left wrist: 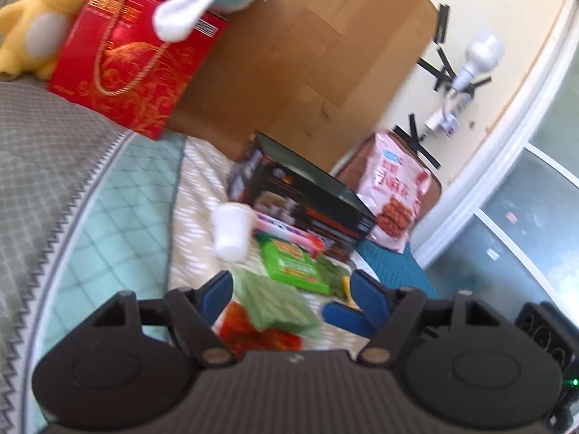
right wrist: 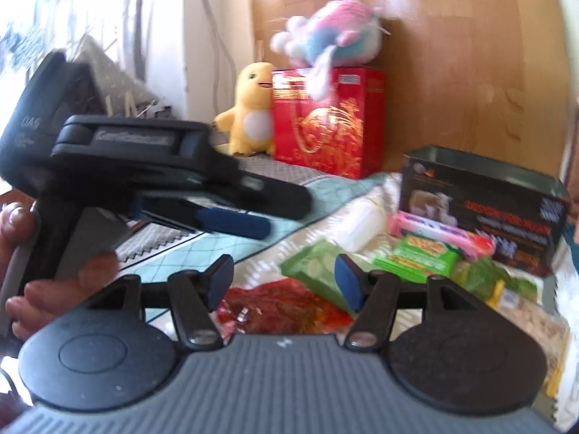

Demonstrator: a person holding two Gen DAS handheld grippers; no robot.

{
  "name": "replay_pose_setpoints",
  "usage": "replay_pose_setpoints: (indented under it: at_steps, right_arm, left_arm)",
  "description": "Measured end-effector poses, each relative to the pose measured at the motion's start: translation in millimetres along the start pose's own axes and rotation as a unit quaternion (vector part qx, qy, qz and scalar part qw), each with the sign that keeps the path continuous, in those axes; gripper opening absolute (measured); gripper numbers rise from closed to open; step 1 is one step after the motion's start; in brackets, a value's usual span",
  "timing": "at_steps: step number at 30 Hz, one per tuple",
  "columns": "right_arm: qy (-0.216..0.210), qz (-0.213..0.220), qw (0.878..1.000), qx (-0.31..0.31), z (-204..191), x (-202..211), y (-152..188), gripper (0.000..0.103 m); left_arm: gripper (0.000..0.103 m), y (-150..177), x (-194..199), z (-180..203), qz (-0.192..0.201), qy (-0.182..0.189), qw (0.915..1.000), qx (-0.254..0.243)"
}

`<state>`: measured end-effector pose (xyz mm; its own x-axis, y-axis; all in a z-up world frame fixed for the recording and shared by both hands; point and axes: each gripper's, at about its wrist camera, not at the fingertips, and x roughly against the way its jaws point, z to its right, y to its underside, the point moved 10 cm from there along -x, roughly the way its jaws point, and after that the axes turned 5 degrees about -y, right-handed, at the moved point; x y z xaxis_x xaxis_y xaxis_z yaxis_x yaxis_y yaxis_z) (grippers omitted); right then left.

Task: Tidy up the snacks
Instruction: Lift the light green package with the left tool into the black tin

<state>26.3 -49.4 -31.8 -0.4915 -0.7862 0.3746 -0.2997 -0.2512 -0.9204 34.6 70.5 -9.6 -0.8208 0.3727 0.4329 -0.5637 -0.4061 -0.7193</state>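
Sorting the snacks should go best if each hand picks just one packet and closes only when its pads sit on both sides of it. The black tin box (right wrist: 481,206) is the landmark, and its top looks open, so it may be where the snacks go; that is only a guess.

All the snacks lie on the bed cover in front of the black tin box. The long pink packet (right wrist: 439,233) lies right against the front of the tin. The bright green packet (right wrist: 421,255) is just in front of the pink one. The pale green packet (right wrist: 318,271) is nearer still, and the shiny red packet (right wrist: 286,305) is the farthest from the tin on this side. A white cup (left wrist: 231,231) lies tipped over beside the tin. A big pink biscuit bag (left wrist: 396,191) leans up behind the tin.

The left gripper (left wrist: 293,291) has its jaws apart and holds nothing. It hangs over the pale green and red packets and points a little downward toward the tin. In the right wrist view a hand (right wrist: 47,282) can be seen holding its handle.

The right gripper (right wrist: 286,282) is also spread apart and empty. It tips down a bit over the red packet.

Both pictures are blurry, so go slowly and line up before squeezing. Thin packets slip, so grab near the middle.
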Motion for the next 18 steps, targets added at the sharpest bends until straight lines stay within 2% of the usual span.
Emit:
replay_pose_setpoints:
  at_steps: [4,5,6,7,8,9,10,12,15,16,17,18]
  right_arm:
    - [0.036,-0.012,0.998,-0.049,29.2,8.0,9.9,0.064]
    - [0.039,-0.015,0.997,-0.064,34.7,7.0,11.5,0.064]
    - [0.041,-0.032,0.993,-0.106,49.8,4.9,17.3,0.064]
    - [0.041,-0.032,0.993,-0.106,49.8,4.9,17.3,0.064]
    - [0.04,-0.041,0.991,-0.119,53.8,1.4,20.4,0.063]
    - [0.036,-0.055,0.989,-0.133,58.4,-4.2,23.8,0.054]
    - [0.032,-0.066,0.987,-0.142,60.8,-9.5,27.3,0.045]
    - [0.028,-0.07,0.987,-0.141,59.6,-15.0,29.8,0.031]
    - [0.02,-0.066,0.988,-0.136,47.3,-9.8,28.8,0.027]
    - [0.018,-0.054,0.99,-0.132,43.0,-3.6,25.4,0.027]
    - [0.016,-0.024,0.992,-0.119,37.3,11.3,13.5,0.027]
    - [0.016,-0.024,0.992,-0.119,37.3,11.3,13.5,0.027]
  left_arm:
    - [0.07,-1.3,-12.4,-7.3,-0.02,-0.013,0.9997,0.0]
    - [0.064,0.8,-17.8,-8.1,-0.028,-0.014,0.9995,0.0]
    - [0.058,2.8,-24.1,-8.0,-0.038,-0.014,0.9992,0.002]
    - [0.055,7.1,-30.7,-7.6,-0.049,-0.012,0.9987,0.003]
    - [0.045,11.4,-37.0,-7.3,-0.062,-0.011,0.998,0.004]
    - [0.036,17.3,-42.5,-7.2,-0.076,-0.011,0.997,0.003]
    - [0.031,21.9,-48.3,-7.8,-0.088,-0.015,0.996,0.003]
    - [0.028,27.1,-52.8,-9.4,-0.093,-0.018,0.9955,0.003]
    - [0.027,21.5,-39.9,-0.8,-0.08,-0.008,0.9967,-0.01]
    - [0.027,18.0,-33.3,4.7,-0.072,-0.002,0.9972,-0.02]
    - [0.027,14.2,-27.3,11.0,-0.065,0.007,0.9975,-0.028]
    - [0.027,9.5,-23.4,17.6,-0.058,0.017,0.9976,-0.034]
